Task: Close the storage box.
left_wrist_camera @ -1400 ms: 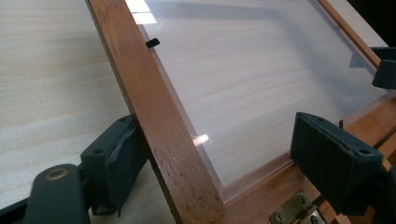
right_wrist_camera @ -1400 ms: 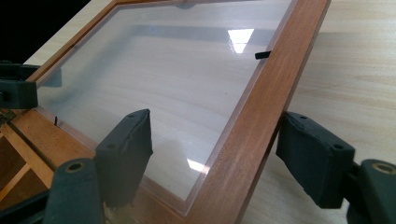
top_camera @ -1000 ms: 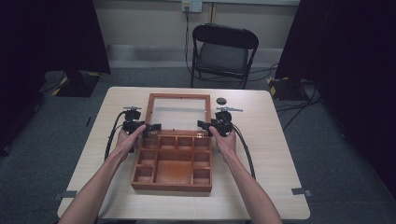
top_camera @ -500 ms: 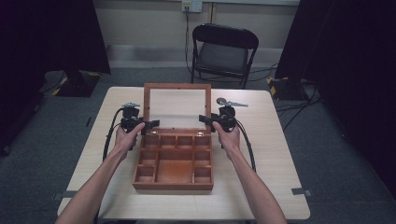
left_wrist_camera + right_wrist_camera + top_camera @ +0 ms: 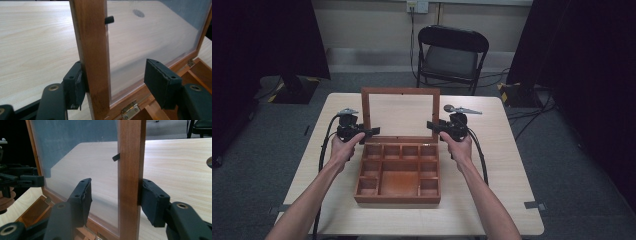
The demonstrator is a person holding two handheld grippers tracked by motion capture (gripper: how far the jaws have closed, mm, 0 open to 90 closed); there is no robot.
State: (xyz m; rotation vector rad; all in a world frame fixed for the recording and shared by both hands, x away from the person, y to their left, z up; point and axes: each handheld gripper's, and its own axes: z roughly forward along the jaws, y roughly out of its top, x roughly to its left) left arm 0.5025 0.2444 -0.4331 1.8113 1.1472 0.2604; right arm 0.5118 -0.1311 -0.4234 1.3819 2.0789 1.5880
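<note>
A wooden compartment box (image 5: 398, 199) lies open on the table, its clear-paned lid (image 5: 401, 92) standing nearly upright at the back. My left gripper (image 5: 373, 131) is open and straddles the lid's left rail (image 5: 92, 50). One jaw touches the rail's outer face; the other stands apart on the pane side. My right gripper (image 5: 431, 125) is open around the lid's right rail (image 5: 128, 170) in the same way, with the outer jaw against the wood. The left gripper view has my left gripper (image 5: 117, 90), and the right gripper view has my right gripper (image 5: 117, 202).
The light wooden table (image 5: 507, 165) has bare room on both sides of the box. A small dark disc (image 5: 138, 13) lies behind the lid, seen through the pane. A folding chair (image 5: 451, 55) stands beyond the far edge. Cables trail from both grippers.
The lid has swung up from a low tilt to nearly upright. Both grippers rose and moved farther from the person with it.
</note>
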